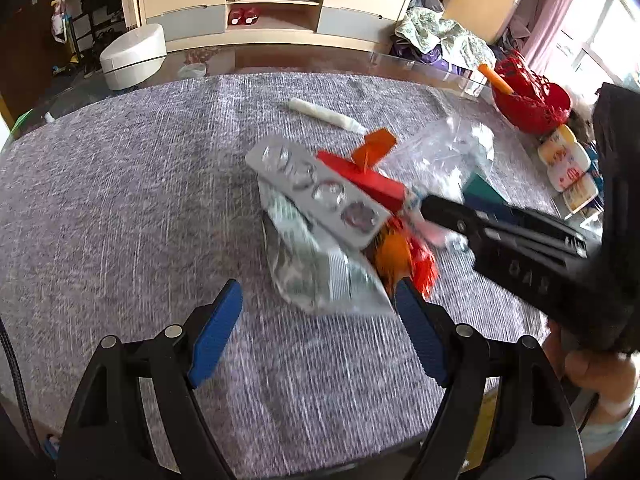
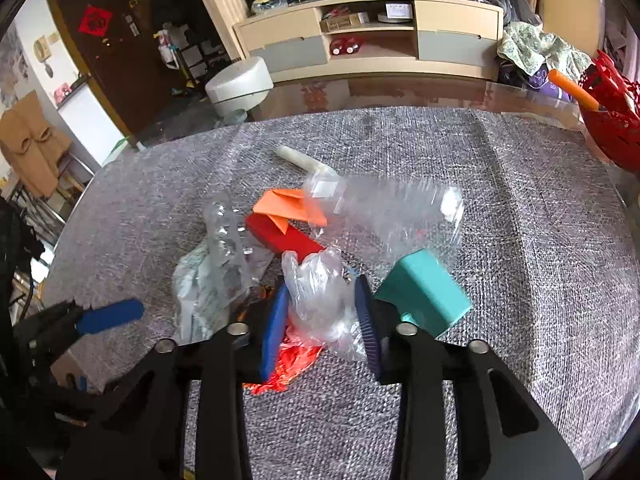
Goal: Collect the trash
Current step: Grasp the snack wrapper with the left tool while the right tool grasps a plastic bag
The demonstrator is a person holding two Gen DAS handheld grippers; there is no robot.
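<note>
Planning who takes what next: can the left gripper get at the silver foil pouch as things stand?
Probably yes. The left gripper is open, and the silver foil pouch lies just ahead between its fingers, though the blister pack rests across the pouch's far end.

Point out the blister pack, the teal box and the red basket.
blister pack (image 1: 320, 190), left wrist view, on its foil face.
teal box (image 2: 426, 294), right wrist view, on its top face.
red basket (image 1: 528, 98), left wrist view, on its lattice wall.

You've got crinkly clear plastic wrap (image 2: 320, 300), a shiny foil blister pack (image 1: 320, 192) and rough woven grey cloth (image 2: 520, 240).
</note>
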